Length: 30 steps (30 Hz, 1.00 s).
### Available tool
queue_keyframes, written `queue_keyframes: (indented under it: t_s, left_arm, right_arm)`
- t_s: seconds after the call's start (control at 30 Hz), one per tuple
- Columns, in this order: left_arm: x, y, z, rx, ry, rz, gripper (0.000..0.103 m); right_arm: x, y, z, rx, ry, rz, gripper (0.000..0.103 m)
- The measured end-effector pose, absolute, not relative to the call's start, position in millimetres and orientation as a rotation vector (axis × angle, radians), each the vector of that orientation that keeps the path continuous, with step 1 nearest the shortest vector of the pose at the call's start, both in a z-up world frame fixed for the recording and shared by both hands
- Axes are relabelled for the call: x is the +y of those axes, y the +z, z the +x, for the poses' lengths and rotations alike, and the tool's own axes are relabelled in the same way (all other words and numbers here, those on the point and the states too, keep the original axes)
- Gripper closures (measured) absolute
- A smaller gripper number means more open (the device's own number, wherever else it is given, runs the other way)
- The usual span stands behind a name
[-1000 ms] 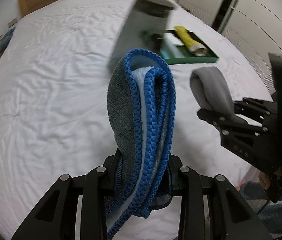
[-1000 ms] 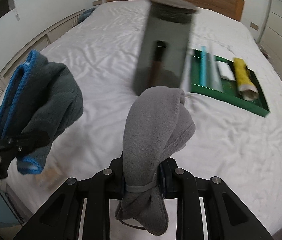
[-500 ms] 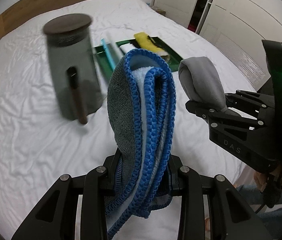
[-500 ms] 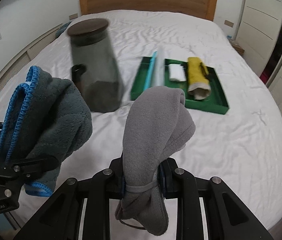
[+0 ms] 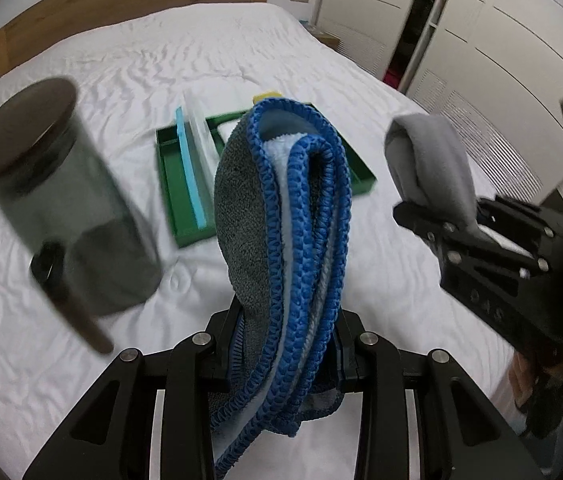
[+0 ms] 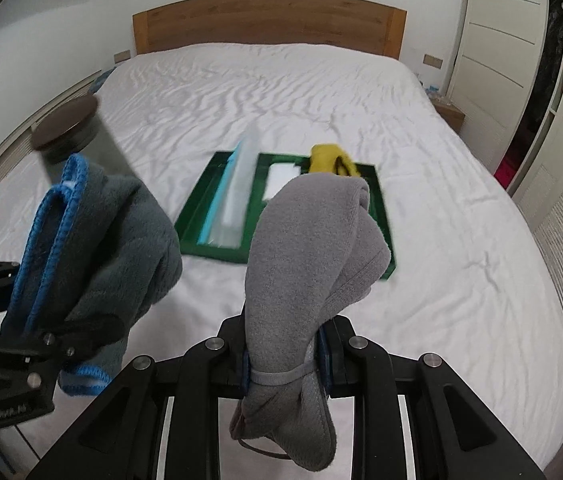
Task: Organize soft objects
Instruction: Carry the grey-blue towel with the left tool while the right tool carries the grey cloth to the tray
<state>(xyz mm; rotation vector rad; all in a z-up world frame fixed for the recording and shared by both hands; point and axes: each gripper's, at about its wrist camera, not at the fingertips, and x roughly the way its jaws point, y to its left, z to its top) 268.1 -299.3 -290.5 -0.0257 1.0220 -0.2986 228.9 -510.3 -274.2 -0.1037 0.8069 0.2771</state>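
So far I carry both cloths above the bed, short of the green tray [image 6: 195,236]. My left gripper [image 5: 287,344] pinches the blue-edged grey towel [image 5: 281,216]; my right gripper [image 6: 283,350] pinches the plain grey cloth [image 6: 305,248]. A yellow roll [image 6: 327,158] and a white cloth [image 6: 281,178] already lie in the tray; mine, I judge, remain to place.

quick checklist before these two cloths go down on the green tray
1. Left claw shut on the blue-edged towel: ok.
2. Right claw shut on the grey cloth: ok.
3. Green tray in view on the bed: ok.
4. Free room in the tray: cannot tell; a yellow roll and a clear lidded box already sit in it.
5. Dark jar stands apart from the tray: ok.
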Motion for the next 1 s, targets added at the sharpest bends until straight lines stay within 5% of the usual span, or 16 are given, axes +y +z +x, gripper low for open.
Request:
queue_keyframes:
  t_s: [1.0]
  left_arm:
    - [-338.6, -378.5, 444.2, 1.112, -0.072, -0.092, 0.073]
  right_arm:
    - [-497.9, -371.9, 434.7, 0.838, 0.341, -0.192, 0.079]
